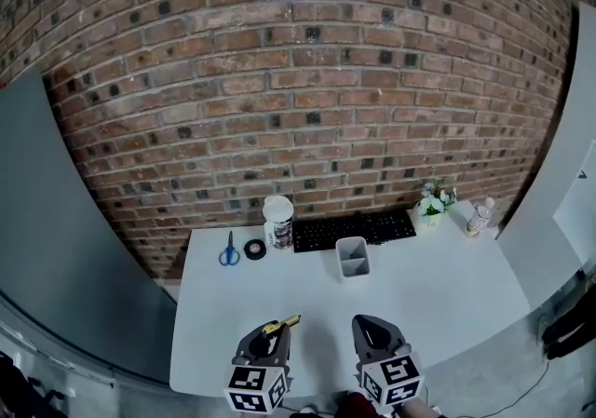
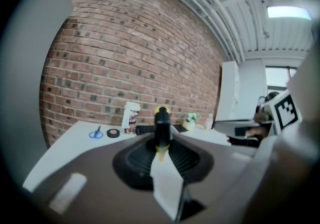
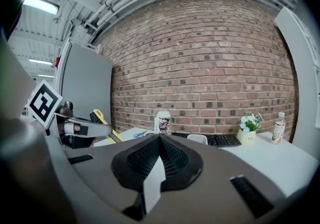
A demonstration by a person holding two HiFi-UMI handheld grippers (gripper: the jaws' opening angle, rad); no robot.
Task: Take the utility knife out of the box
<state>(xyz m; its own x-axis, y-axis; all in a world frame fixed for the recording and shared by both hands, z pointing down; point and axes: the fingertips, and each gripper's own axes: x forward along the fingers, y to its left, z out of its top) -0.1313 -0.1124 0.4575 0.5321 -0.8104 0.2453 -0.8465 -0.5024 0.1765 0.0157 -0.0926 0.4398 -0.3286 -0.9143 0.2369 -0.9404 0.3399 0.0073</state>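
Left gripper (image 1: 273,330) pinching the utility knife (image 1: 285,322), already out, on the near side of the box (image 1: 352,256); right gripper (image 1: 366,325) pressed together, empty. Best practice: firm pinch, level carry clear of the box.

Of the utility knife (image 1: 282,323) only the front end shows; the left gripper (image 1: 271,333) hides the rest

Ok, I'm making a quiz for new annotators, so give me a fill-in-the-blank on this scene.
1. Of the left gripper and the right gripper, the utility knife is in the ____ one.
2. The right gripper's jaws are together with ____ between them.
3. The scissors have ____ handles.
Missing words: left; nothing; blue.
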